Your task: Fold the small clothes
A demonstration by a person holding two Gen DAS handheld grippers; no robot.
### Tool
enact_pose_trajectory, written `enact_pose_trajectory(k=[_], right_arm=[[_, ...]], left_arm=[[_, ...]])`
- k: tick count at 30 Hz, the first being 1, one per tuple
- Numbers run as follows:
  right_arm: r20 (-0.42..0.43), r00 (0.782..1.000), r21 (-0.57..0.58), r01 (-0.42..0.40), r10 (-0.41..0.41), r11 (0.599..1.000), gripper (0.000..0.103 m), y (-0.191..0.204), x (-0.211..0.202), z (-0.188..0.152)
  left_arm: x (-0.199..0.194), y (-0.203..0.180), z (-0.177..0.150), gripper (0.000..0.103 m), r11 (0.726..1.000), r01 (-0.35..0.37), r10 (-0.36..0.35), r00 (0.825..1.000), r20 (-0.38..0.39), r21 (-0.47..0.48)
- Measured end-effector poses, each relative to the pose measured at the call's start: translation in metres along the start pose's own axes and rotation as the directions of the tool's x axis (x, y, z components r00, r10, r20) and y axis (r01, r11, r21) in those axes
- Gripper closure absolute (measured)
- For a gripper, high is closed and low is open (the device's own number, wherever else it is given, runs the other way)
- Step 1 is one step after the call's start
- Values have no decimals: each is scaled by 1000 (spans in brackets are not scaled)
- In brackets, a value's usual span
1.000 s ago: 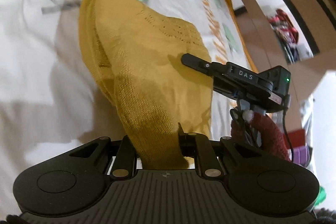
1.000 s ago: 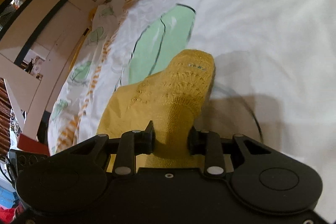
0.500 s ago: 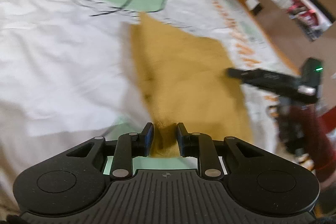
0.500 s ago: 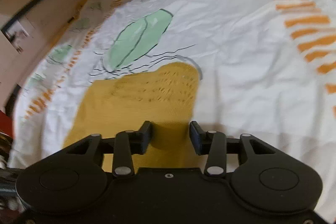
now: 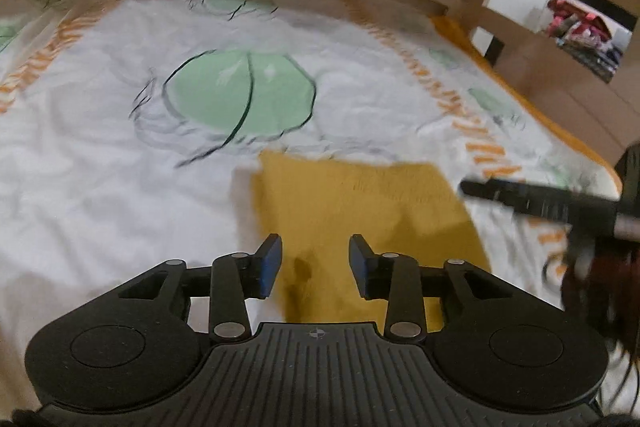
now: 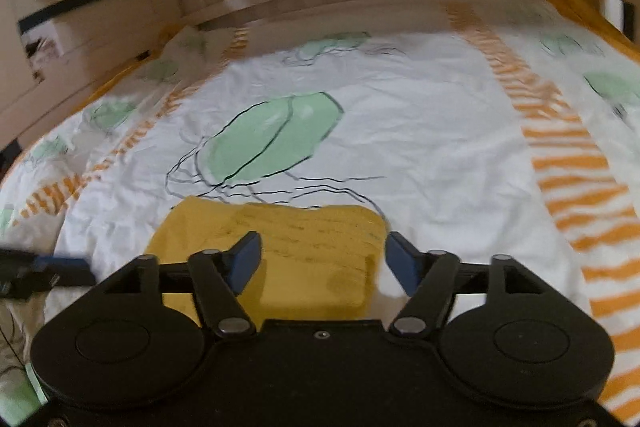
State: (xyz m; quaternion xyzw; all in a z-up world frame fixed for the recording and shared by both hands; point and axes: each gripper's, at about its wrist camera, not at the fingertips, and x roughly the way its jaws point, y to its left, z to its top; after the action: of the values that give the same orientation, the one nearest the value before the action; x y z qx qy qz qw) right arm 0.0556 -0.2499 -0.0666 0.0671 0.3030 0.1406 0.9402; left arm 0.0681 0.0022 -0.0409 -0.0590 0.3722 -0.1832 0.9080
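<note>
One garment: a mustard-yellow knitted piece of small clothing [image 5: 352, 211] lies flat on the bed's white quilt with green leaf prints and orange stripes [image 5: 100, 155], just below the big green leaf print — it looks already folded into a rough rectangle, a second layer showing on top in the right wrist view [image 6: 304, 247].
Left hand-held gripper [image 5: 314, 265]: jaws apart, nothing between the blue pads, hanging just over the near edge of the knit.
Right hand-held gripper [image 6: 320, 261]: jaws spread wide, nothing held, over the near right part of the cloth; its fingers also show at the right edge of the left wrist view.
Handling: light, soft and limp, I judge — no stiffness, so any lifted edge will droop and the layers can slide over each other.
Grip: the open knit should give the pads good friction; stretching is the likelier trouble.
Where to hold: pinch both layers at the near corners, one corner per gripper — a single-layer pinch would likely pull the fold open.
Blur: both views are smeared, so fine stitch detail is uncertain.
</note>
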Motion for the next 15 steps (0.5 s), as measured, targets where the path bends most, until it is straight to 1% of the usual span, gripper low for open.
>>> enact_pose_trajectory(k=[2,4,6,8,10,12,14,15], right_arm=[[-9,1000,-21,-13,12,1000,28,7,10,2],[-10,999,-22,-32,32,999,28,10,19,3],[-14,999,-35,-47,47,998,28,13,24,2],[-17,998,-47,-67,67,997,28,14,30,1],[-41,998,-64,-54,52,996,28,12,39,-3],[-74,997,-74,-9,4,997,28,6,50,-8],[-102,994,-54,23,-28,998,27,-4,58,-14],[-107,994,-30,27,-30,999,23,-10,59,-17]], left_arm=[[17,-4,6,61,999,-34,34,999,12,20],[34,-2,11,61,997,-76,75,997,19,13],[53,4,12,61,994,-107,107,994,11,-25],[69,13,13,61,990,-129,128,992,-19,-65],[81,22,11,61,985,-149,145,988,-53,-84],[93,28,8,56,983,-157,149,985,-82,-99],[95,33,6,52,982,-153,145,986,-84,-109],[94,33,5,52,982,-156,148,985,-83,-101]])
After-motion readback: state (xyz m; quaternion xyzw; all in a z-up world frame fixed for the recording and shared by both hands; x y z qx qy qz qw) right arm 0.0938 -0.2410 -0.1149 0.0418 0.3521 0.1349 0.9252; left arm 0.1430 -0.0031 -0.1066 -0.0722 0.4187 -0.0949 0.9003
